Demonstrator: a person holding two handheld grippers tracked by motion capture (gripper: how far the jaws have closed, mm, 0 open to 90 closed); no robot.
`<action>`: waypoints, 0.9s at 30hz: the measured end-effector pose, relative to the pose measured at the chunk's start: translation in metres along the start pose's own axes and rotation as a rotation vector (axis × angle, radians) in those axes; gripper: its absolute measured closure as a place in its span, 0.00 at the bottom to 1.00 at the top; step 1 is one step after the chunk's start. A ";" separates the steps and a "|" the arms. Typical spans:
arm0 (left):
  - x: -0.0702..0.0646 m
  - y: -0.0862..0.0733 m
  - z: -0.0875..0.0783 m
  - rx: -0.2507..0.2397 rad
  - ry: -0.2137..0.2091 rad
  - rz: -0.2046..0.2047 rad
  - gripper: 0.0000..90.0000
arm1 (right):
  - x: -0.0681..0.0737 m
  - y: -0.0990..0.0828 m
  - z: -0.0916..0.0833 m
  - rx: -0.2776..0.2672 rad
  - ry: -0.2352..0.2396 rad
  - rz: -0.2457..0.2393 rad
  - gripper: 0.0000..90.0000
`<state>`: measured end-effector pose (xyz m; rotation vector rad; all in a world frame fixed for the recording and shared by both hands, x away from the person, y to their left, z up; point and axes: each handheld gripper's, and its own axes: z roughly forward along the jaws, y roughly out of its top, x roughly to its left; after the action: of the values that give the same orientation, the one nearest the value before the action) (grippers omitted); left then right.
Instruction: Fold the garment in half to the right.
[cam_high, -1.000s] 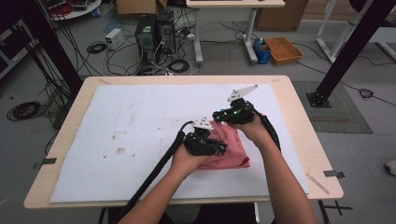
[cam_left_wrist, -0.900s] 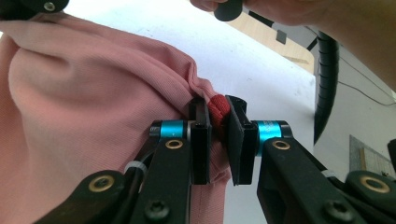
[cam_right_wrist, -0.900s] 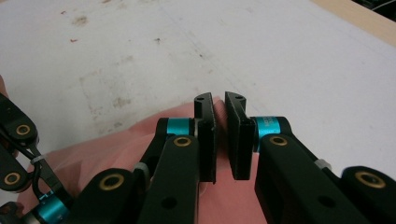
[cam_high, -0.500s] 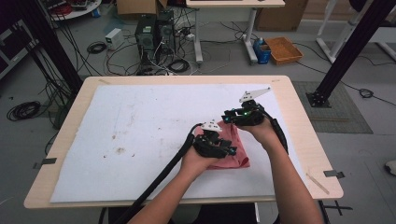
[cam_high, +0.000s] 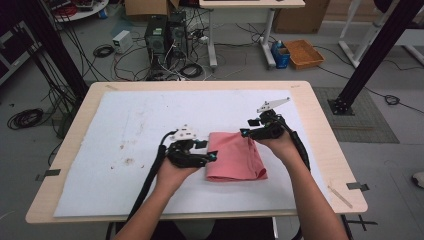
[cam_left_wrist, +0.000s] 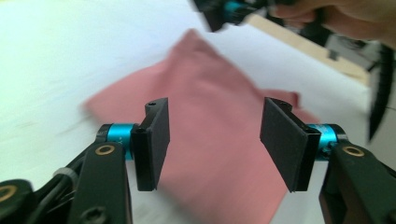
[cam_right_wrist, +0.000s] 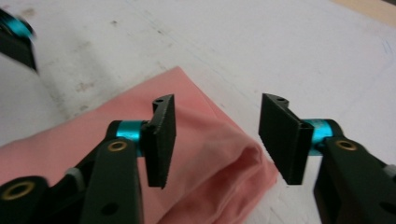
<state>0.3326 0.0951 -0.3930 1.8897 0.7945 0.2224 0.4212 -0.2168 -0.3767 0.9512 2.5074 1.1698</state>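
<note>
cloth: folded, pink, laid flat on the white mat, between the two grippers.
left gripper: held at the cloth's left edge; jaws just opened, apart, nothing clamped.
right gripper: held at the cloth's far right corner; jaws just opened, apart, cloth below, not gripped.

dim room light, motion-blurred gripper views

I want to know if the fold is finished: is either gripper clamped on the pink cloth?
No. The left gripper and right gripper both stand open above the pink cloth, pads off it.
</note>
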 end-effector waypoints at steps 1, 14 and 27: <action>0.004 -0.003 -0.008 -0.009 0.019 0.000 0.46 | 0.001 -0.002 0.001 0.002 -0.023 0.007 0.46; 0.037 -0.037 -0.057 -0.045 0.122 -0.057 0.46 | -0.011 -0.018 0.031 0.089 0.002 0.123 0.94; 0.035 -0.038 -0.048 -0.018 0.109 -0.061 0.46 | -0.019 -0.035 0.020 0.089 -0.045 0.162 0.73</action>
<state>0.3200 0.1621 -0.4113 1.8457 0.9195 0.2953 0.4283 -0.2335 -0.4175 1.2102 2.5038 1.0752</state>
